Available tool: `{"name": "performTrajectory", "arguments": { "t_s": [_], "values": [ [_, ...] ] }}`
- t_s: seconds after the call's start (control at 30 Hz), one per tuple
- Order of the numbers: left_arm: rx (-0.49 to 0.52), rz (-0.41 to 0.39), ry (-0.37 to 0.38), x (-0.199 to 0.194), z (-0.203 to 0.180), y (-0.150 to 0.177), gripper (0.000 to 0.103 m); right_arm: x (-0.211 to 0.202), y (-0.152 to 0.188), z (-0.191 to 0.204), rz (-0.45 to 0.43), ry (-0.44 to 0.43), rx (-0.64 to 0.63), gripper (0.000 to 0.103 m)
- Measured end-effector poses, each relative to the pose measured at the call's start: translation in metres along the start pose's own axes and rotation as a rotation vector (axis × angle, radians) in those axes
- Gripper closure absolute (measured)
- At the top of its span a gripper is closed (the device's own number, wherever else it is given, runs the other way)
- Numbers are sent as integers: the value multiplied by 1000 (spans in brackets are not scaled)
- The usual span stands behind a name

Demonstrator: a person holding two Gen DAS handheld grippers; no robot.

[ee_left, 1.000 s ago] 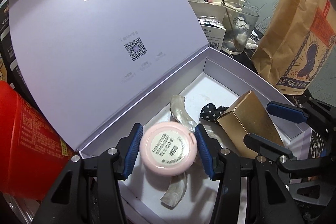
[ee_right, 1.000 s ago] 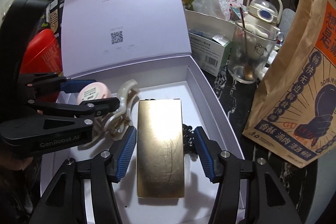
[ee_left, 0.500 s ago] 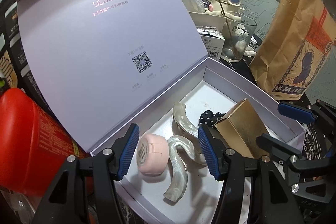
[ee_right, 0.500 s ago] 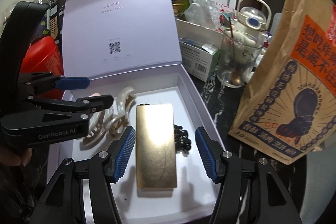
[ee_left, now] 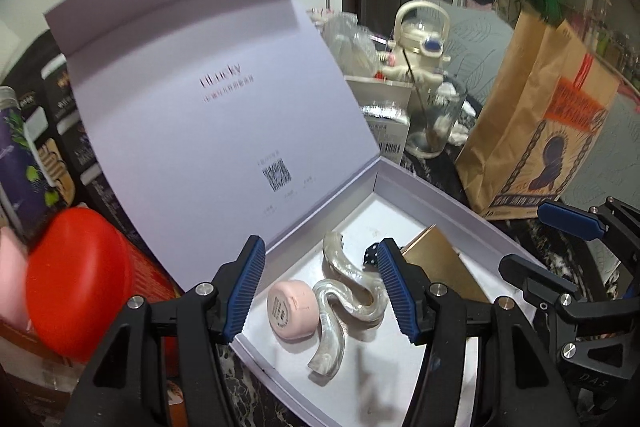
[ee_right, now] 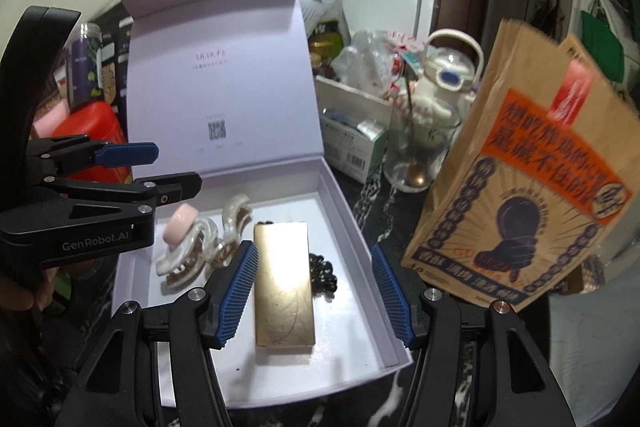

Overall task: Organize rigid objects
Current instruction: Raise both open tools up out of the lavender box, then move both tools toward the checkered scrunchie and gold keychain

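An open lilac gift box with its lid standing up holds a pink round jar on its side, a pearl hair claw, a gold rectangular box and a black dotted scrunchie. My left gripper is open and empty above the jar. My right gripper is open and empty above the gold box.
A brown paper bag stands right of the box. A glass with a spoon, a white kettle-shaped bottle and small cartons stand behind. A red canister stands at the left.
My left gripper let go of the pink jar, which now lies in the box beside the hair claw. Both grippers have pulled up and back from the box.
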State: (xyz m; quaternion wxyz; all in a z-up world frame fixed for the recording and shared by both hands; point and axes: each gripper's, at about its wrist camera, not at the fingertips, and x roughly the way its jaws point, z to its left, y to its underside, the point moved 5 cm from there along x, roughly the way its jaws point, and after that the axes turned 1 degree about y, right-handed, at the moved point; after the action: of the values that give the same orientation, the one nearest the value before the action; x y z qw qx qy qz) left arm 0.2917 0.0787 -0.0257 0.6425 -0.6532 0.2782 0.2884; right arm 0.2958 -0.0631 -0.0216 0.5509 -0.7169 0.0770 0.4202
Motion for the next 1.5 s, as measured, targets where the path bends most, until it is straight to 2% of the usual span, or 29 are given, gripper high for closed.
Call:
{"name": "performTrajectory", "arguments": {
  "t_s": [0.33, 0.7, 0.97, 1.07, 1.5],
  "values": [
    [9, -49, 0, -35, -2, -4, 45, -33, -6, 0, -54, 29, -1, 40],
    [31, -119, 5, -84, -13, 0, 45, -83, -6, 3, -137, 60, -2, 26],
    [59, -180, 9, -122, -25, 6, 45, -118, 2, 6, -194, 86, -9, 20],
    [68, -188, 12, -132, -29, 11, 45, -130, 7, 9, -210, 91, -15, 16],
    [110, -205, 21, -160, -45, 41, 45, -165, 34, 14, -240, 116, -3, 14]
  ]
}}
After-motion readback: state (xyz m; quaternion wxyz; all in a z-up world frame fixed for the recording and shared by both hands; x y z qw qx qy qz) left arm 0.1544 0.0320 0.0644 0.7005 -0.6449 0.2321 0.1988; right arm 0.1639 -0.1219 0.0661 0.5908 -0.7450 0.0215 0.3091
